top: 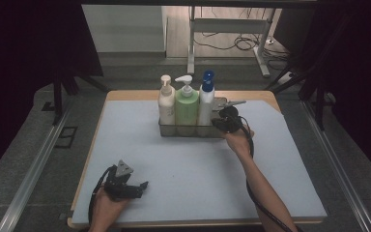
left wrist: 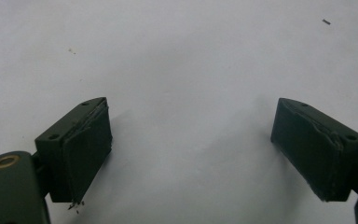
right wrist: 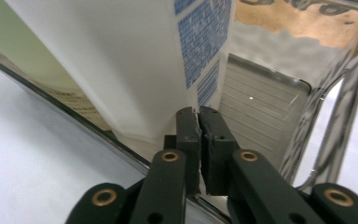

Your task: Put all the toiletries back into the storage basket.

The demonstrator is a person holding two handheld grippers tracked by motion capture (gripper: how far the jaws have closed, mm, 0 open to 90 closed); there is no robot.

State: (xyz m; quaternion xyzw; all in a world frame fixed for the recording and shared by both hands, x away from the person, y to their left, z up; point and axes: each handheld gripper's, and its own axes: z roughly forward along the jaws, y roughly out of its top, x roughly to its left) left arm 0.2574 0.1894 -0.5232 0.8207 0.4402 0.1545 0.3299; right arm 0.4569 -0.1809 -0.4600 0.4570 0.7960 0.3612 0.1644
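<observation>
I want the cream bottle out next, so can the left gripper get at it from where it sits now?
Probably yes. The left gripper rests open near the front left of the mat, and bare mat lies between it and the cream bottle, the leftmost in the rack.

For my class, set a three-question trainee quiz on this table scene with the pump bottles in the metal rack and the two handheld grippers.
1. How many pump bottles stand in the metal rack?
2. True or false: the left gripper has its jaws apart over bare mat.
3. Which bottle stands nearest the right gripper? A cream bottle; B green bottle; C white bottle with blue pump.

Key:
1. Three: the cream bottle, the green bottle and the white bottle with blue pump.
2. True.
3. C; the gripper's jaws sit together at the rack's front rim, beside that bottle.
</observation>
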